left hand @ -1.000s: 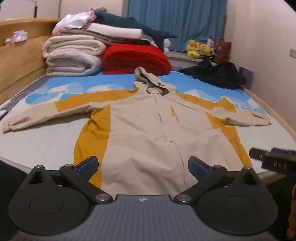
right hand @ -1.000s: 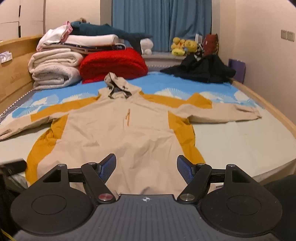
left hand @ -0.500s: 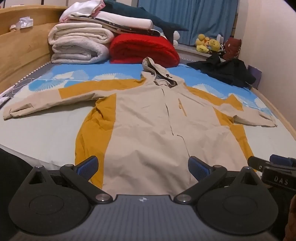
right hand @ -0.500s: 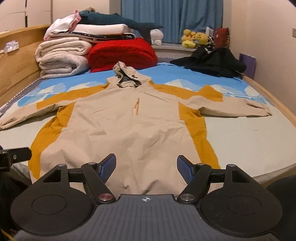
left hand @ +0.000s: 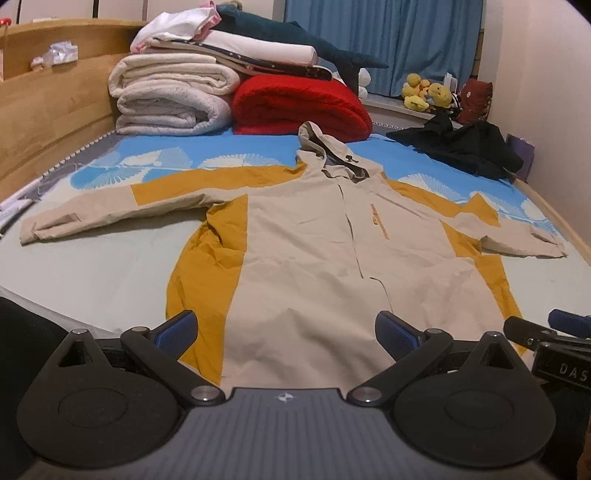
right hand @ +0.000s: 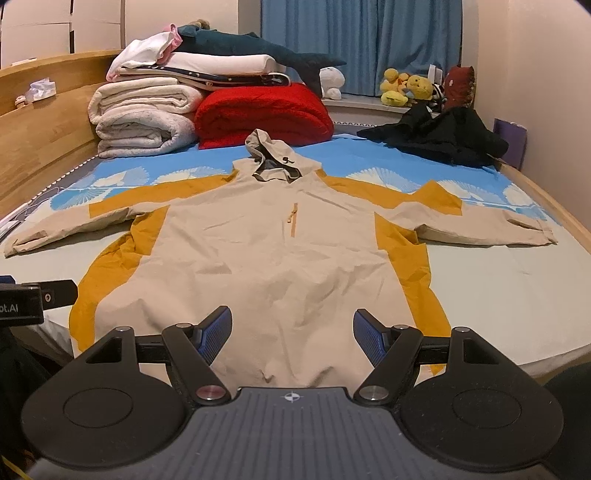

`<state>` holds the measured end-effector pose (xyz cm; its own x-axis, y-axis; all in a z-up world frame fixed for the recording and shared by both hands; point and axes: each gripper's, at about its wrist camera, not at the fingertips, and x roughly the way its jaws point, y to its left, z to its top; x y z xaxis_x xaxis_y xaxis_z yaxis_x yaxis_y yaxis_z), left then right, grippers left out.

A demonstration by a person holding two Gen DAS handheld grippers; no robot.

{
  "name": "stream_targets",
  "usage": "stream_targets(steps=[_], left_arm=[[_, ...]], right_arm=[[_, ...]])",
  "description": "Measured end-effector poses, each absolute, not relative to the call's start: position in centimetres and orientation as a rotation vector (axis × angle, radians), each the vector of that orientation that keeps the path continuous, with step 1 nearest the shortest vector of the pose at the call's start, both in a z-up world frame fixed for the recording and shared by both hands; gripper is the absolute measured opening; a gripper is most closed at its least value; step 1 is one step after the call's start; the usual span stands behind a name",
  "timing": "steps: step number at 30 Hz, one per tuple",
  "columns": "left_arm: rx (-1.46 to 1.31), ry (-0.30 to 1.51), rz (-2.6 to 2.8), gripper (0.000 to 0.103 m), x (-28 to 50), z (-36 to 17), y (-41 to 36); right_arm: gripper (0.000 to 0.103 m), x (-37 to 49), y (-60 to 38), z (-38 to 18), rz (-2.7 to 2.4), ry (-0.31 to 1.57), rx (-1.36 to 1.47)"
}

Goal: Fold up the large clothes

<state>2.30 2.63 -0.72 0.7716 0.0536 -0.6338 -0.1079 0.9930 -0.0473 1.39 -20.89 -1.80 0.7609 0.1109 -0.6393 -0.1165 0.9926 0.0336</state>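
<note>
I see a bed (right hand: 498, 295) with wooden headboard (right hand: 48, 122) left, blue curtains (right hand: 362, 33) behind, cream wall (right hand: 535, 74) right, stacked blankets (right hand: 144, 114) and plush toys (right hand: 406, 88), dim warm light.

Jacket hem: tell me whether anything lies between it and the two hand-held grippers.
Nothing visible does. The jacket lies flat on the bed, hem nearest both open grippers: left hand-held gripper, right hand-held gripper. Only bare fabric shows between their fingers.

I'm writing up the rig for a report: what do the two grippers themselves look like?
Both match: the left gripper and right gripper have black linkage arms, round black discs, blue ribbed pads and a grey ribbed body with a small compass-like emblem. White lettering marks their sides.
</note>
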Motion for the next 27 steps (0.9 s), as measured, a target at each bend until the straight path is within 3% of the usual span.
stream_targets(steps=[27], left_arm=[[-0.093,0.691,0.072,0.1,2.48,-0.77,3.08]], right_arm=[[0.074,1.44,-20.82,-1.69,0.124,0.693,0.0]])
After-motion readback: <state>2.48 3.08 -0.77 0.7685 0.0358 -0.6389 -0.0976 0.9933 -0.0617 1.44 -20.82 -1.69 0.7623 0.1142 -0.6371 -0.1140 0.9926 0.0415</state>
